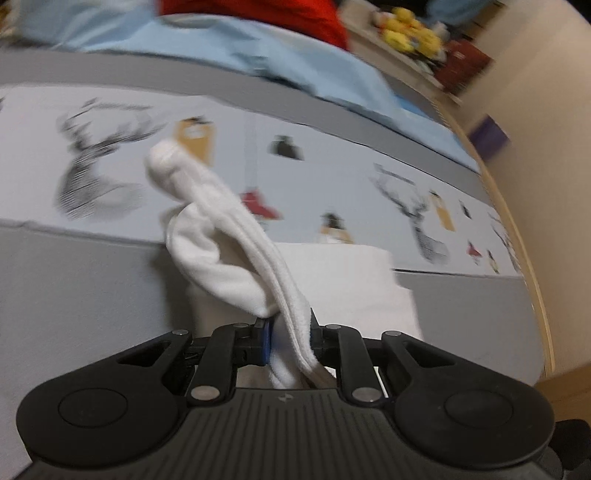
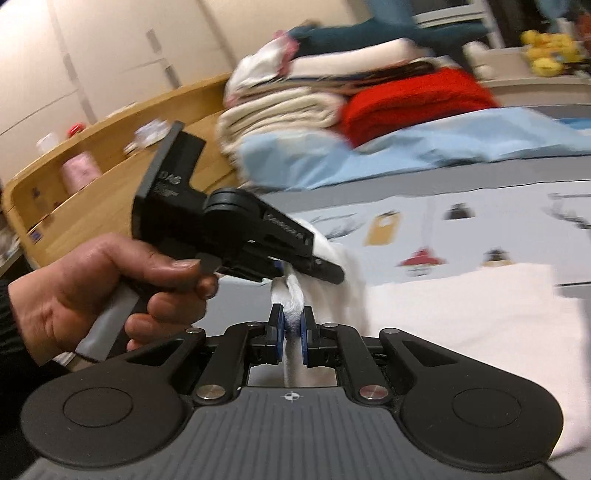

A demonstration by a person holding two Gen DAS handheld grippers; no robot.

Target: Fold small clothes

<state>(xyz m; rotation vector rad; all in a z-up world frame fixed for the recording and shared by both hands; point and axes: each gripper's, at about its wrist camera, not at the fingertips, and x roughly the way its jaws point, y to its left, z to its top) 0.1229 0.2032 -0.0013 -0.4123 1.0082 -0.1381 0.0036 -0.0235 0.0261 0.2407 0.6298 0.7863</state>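
Setting: bed (image 1: 92, 280) with grey cover and a pale printed band of deer heads and small figures; light wood frame; cream wall beyond.

Sock (image 1: 229, 236), white. Lifted off the bed, held between both grippers. In the left wrist view it runs up and away from the jaws, its far end bunched and blurred. In the right wrist view only a short rolled stretch shows above the pads; the rest is hidden behind the left gripper.

Left gripper (image 1: 290, 332): jaws drawn close, pads pressing the sock's doubled edge. In the right view its fingertips are lost against the white cloth.

Right gripper (image 2: 291, 334): jaws almost shut, blue pads pinching a thin fold of the sock.

Left hand (image 2: 103, 291): wrapped round the left gripper's handle, thumb on top, fingers curled under; the sleeve is dark and cut off at the frame edge. The tool tilts downward toward the sock.

White cloth (image 1: 354, 288): lying flat on the bed under the sock.

Stack (image 2: 317, 92): folded textiles, cream, red, white, teal, on a blue sheet at the bed's far side; blurred.

Yellow toys (image 1: 410, 29): on a far shelf, indistinct.
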